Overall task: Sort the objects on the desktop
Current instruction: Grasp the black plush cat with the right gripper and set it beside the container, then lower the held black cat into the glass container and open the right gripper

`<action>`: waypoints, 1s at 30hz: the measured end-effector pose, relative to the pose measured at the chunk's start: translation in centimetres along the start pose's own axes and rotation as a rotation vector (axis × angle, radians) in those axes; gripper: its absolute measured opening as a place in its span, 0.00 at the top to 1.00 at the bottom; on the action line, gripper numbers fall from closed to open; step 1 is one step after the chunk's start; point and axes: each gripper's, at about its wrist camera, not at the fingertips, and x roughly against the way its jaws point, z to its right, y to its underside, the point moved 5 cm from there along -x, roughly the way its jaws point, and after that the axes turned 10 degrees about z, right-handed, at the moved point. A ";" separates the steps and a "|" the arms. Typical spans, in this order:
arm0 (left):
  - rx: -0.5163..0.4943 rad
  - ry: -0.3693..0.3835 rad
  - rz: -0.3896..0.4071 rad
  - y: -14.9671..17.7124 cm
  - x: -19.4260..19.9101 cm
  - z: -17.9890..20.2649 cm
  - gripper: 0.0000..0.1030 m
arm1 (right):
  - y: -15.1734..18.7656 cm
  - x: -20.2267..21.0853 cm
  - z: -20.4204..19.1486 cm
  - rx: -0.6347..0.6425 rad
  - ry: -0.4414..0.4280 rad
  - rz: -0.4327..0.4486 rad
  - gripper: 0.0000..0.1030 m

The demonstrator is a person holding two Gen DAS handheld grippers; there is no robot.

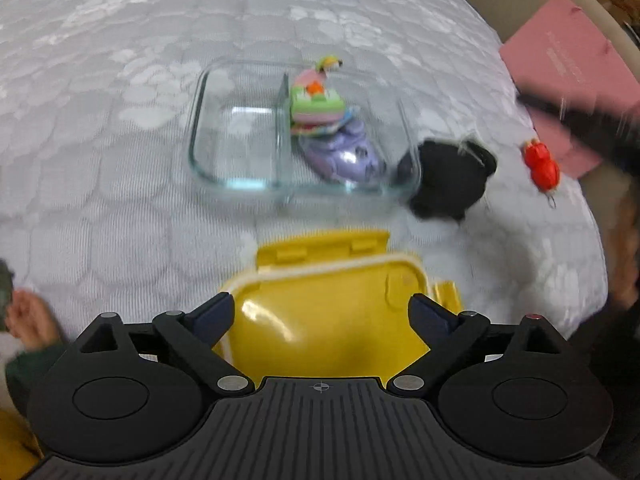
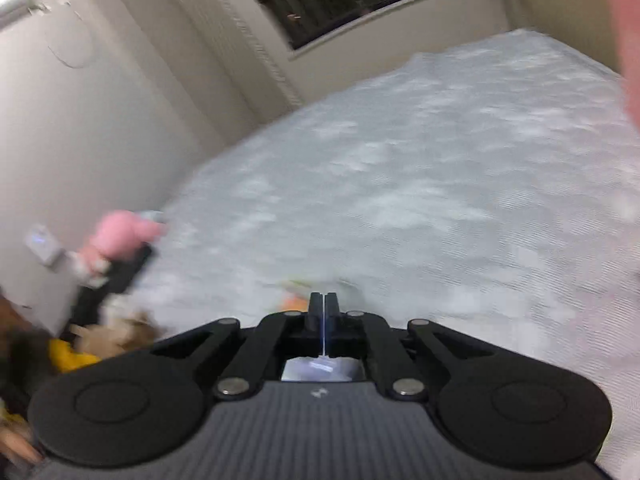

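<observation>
Desktop objects lie scattered around a clear glass container (image 1: 240, 136) at the centre of the left wrist view, set on a white quilted bed (image 1: 120, 60). The container has two compartments: the left one looks bare, while the right one holds a stack of colourful toy pieces (image 1: 316, 108) and a purple figure (image 1: 344, 156). A black fuzzy object (image 1: 448, 180) sits against the container's right wall, a red charm (image 1: 542, 166) lies further right, and a pink booklet (image 1: 568, 76) fills the upper right corner. A yellow lid (image 1: 324, 320) lies at the lower centre.

The left gripper (image 1: 322, 312) is released, its jaws spread wide above the yellow lid and not pressing on it. The right gripper (image 2: 323, 312) is clenched with nothing visible between its fingers; it aims across the bed toward a wall and window, with blurred green and orange shapes just beyond its tips.

Both views are smeared, so the likely next pick, the black object or the red charm, calls for steadying first. Approaching from above, clear of the glass wall, should avoid nudging the container, and opening the right jaws before descending would help.
</observation>
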 end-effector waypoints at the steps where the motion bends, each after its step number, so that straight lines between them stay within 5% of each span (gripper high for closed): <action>1: 0.009 0.010 0.014 0.5 0.1 -0.2 0.05 | -0.6 -0.3 -1.3 0.031 0.015 -0.003 0.95; 2: 0.011 0.018 0.022 0.9 0.1 -0.4 0.05 | -1.1 -0.6 -2.3 0.069 0.058 -0.006 0.87; 4: -0.001 0.033 0.009 1.7 -0.2 -0.5 0.05 | -1.2 -0.9 -2.5 0.155 0.152 -0.015 0.47; 6: -0.019 0.045 -0.012 2.4 -0.5 -0.1 0.05 | -0.7 -0.8 -1.9 0.230 0.234 -0.037 0.23; 7: -0.029 0.049 -0.020 2.6 -0.6 0.2 0.05 | 0.1 -0.6 -1.0 0.257 0.265 -0.062 0.20; 12: -0.160 -0.056 -0.039 2.8 -1.4 2.8 0.04 | 5.0 -1.0 3.8 0.271 0.259 -0.128 0.21; 16: -0.319 -0.182 -0.069 2.9 -2.4 5.6 0.04 | 8.7 -4.0 6.1 0.216 0.157 -0.177 0.21; 18: -0.382 -0.204 -0.079 3.0 -2.7 6.8 0.04 | 9.9 -5.0 7.1 0.119 0.089 -0.167 0.36; 20: -0.420 -0.211 -0.074 3.1 -2.7 7.6 0.04 | 9.6 -4.8 8.2 -0.007 0.067 -0.135 0.40; 25: -0.408 -0.140 -0.051 3.6 -2.6 7.6 0.04 | 5.5 -1.1 6.4 0.005 0.052 -0.040 0.41; 30: -0.307 0.021 -0.029 6.2 -2.3 6.0 0.04 | 0.5 -0.6 -1.6 0.061 -0.056 -0.027 0.40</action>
